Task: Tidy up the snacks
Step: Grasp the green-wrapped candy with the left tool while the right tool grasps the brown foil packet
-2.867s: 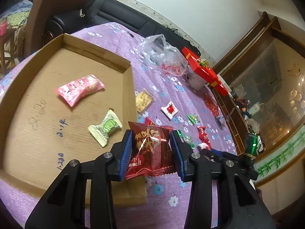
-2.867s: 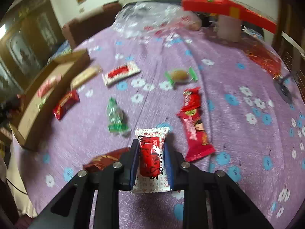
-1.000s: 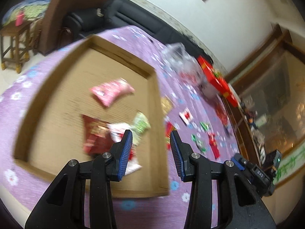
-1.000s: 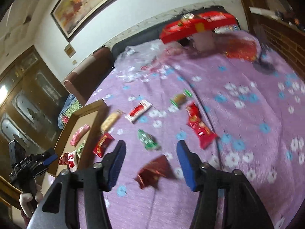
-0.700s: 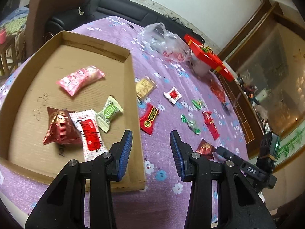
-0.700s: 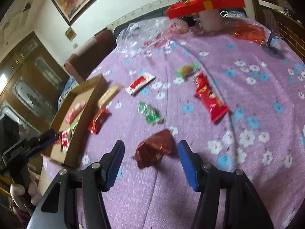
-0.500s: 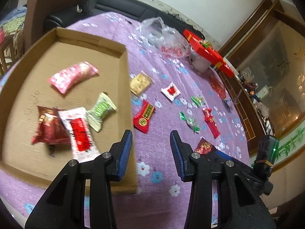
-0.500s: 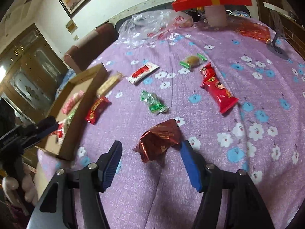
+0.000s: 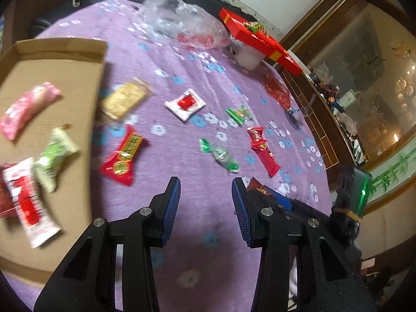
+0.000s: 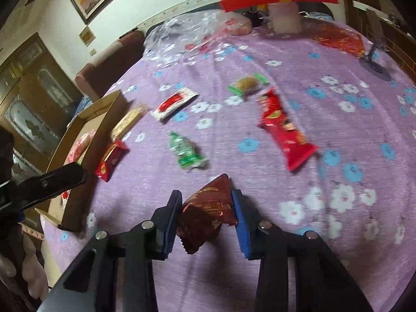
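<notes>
Right wrist view had the right gripper (image 10: pixel 206 204) with its blue pads against both sides of a dark red foil snack packet (image 10: pixel 206 214) on the purple floral tablecloth (image 10: pixel 338 135) (gold print there, too blurry to read). Only the left wrist view showed inside the cardboard tray (image 9: pixel 65 52): a pink packet (image 9: pixel 27 109), a green one (image 9: pixel 53 157), a red-and-white one (image 9: pixel 28 202). The left gripper (image 9: pixel 206 208) hung spread wide, holding nothing.
</notes>
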A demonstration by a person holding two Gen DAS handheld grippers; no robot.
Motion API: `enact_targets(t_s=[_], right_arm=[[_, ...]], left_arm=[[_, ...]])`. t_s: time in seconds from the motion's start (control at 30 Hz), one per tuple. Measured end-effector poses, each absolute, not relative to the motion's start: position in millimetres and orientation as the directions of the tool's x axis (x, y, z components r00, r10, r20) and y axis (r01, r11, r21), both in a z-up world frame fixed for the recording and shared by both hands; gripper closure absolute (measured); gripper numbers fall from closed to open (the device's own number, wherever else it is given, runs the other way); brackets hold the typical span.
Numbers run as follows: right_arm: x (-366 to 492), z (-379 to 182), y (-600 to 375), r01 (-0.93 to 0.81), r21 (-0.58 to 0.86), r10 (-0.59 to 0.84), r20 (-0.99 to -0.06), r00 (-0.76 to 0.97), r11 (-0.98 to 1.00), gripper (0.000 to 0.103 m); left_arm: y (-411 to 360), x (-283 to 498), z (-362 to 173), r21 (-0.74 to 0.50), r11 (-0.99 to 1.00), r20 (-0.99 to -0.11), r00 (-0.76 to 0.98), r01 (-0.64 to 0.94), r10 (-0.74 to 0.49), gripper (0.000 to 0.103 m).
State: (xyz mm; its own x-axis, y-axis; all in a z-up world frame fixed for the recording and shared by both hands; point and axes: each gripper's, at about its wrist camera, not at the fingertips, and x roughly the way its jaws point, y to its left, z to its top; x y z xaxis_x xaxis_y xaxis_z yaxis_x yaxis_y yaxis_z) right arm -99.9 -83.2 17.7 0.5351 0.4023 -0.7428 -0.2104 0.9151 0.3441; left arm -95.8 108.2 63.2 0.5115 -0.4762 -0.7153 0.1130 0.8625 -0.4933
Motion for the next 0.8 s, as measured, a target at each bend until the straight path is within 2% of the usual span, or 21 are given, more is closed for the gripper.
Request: enact_targets(t_s=[0.1, 0.27, 0.57, 0.63, 0.67, 0.7, 0.73, 0.8], right_arm=[[-98.7, 16.0, -107.0, -0.16, 0.389, 0.409, -0.725, 0.554, 0.907, 0.061], [-94.0, 10.8, -130.2, -0.13, 0.529, 0.508, -0.672, 0.539, 0.838, 0.061], [-94.1, 11.8, -127.2, -0.159, 0.554, 0.545, -0.652, 0.528, 0.817, 0.06], [-95.1, 12.7, -124.2, -0.173, 0.542, 0.542, -0.654, 0.528, 0.823, 0.06], [-95.4, 13.1, -121.5, -0.182, 0.533, 0.541, -0.658, 0.524, 0.826, 0.06], [-95.5, 13.2, -118.0, -0.192, 0.522, 0.537, -0.665, 0.519, 0.831, 0.06], [-94.8, 12.7, -114.5, -0.197, 0.511, 0.532, -0.674, 0.512, 0.837, 0.06], [-96.0, 13.4, -108.4, -0.218, 0.491, 0.527, -0.681, 0.508, 0.844, 0.05]], left_arm=[[87.6, -80.6, 59.3, -0.477, 0.87, -0.723, 0.509, 0.12, -0.467, 0.064], [54.6, -57.0, 45.6, -0.43, 0.893, -0.756, 0.488, 0.133, -0.436, 0.064], [20.5, -30.6, 25.4, -0.325, 0.931, -0.794, 0.486, 0.167, -0.365, 0.064], [10.7, -29.7, 24.9, -0.255, 0.945, -0.799, 0.506, 0.204, -0.325, 0.064], [7.6, -30.4, 24.9, -0.225, 0.95, -0.8, 0.516, 0.216, -0.306, 0.066], [2.8, -31.2, 23.7, -0.183, 0.955, -0.801, 0.527, 0.235, -0.283, 0.076], [0.4, -31.3, 22.7, -0.167, 0.954, -0.801, 0.53, 0.25, -0.279, 0.081], [-0.4, -32.1, 21.9, -0.157, 0.951, -0.796, 0.535, 0.268, -0.282, 0.081]])
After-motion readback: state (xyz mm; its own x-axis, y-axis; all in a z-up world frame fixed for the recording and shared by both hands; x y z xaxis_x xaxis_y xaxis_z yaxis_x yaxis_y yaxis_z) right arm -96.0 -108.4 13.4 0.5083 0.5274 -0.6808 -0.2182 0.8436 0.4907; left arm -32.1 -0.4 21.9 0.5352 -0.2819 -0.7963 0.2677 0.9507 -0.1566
